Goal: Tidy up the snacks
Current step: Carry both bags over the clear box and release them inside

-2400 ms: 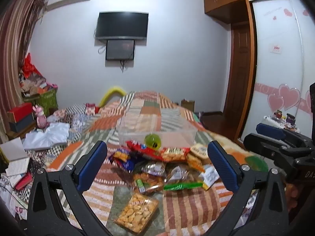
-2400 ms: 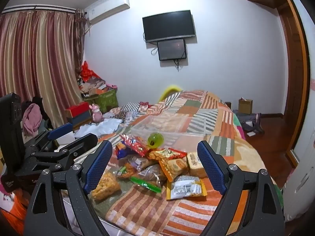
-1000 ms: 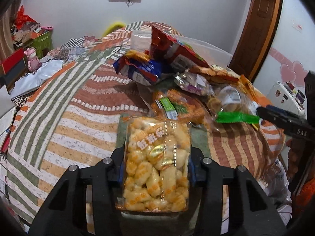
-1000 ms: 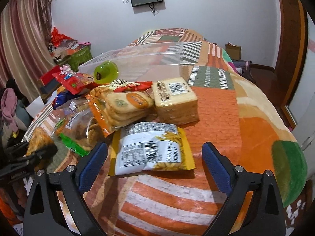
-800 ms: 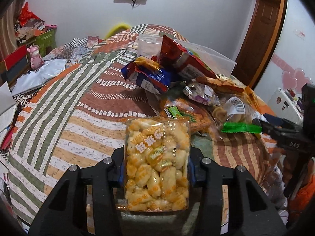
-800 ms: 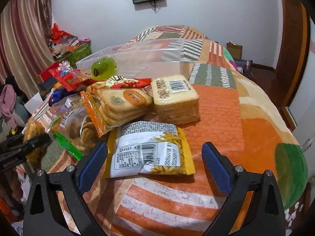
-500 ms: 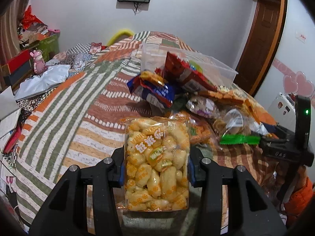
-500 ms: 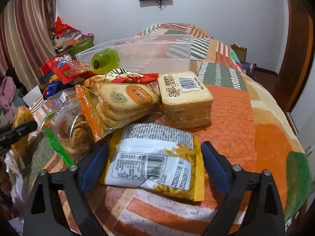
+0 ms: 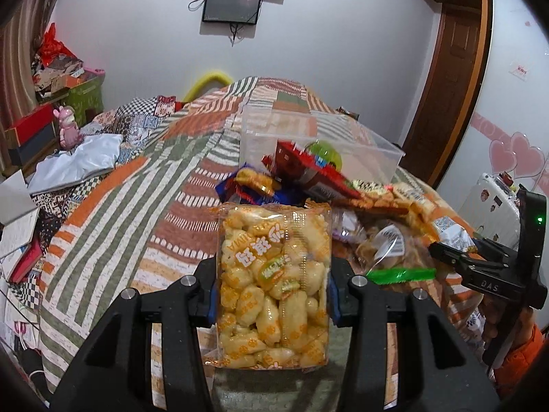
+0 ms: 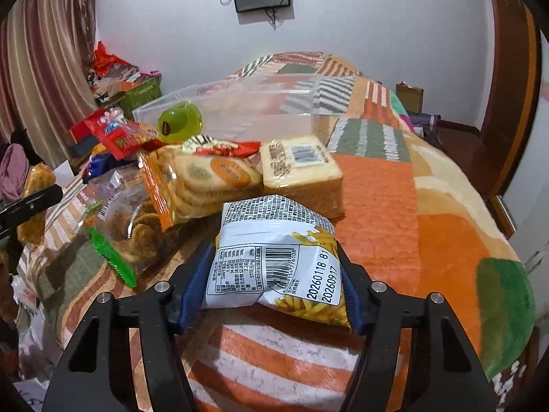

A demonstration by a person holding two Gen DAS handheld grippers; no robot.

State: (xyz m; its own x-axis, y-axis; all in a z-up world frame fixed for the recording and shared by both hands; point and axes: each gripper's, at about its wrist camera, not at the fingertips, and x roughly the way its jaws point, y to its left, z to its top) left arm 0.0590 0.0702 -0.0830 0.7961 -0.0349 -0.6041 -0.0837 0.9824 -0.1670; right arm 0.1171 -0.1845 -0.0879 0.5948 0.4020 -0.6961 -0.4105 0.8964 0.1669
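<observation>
My left gripper (image 9: 271, 300) is shut on a clear bag of yellow puffed snacks (image 9: 272, 281) and holds it above the bed. My right gripper (image 10: 271, 285) is shut on a white and yellow fries packet (image 10: 278, 261), its front end lifted off the blanket. A clear plastic bin (image 9: 315, 144) stands behind the snack pile; it also shows in the right wrist view (image 10: 240, 103). The pile holds a green cup (image 10: 179, 122), a red bag (image 9: 308, 171), an orange biscuit pack (image 10: 202, 178) and a wrapped cake block (image 10: 302, 168).
The snacks lie on a striped patchwork blanket (image 9: 137, 199) on a bed. Boxes and a pink toy (image 9: 67, 130) stand at the left. A wooden door (image 9: 446, 86) is at the right. The right gripper shows at the right edge of the left wrist view (image 9: 487, 267).
My left gripper has lifted the puffed snack bag higher and back from the pile. My right gripper has closed on the fries packet and raised it.
</observation>
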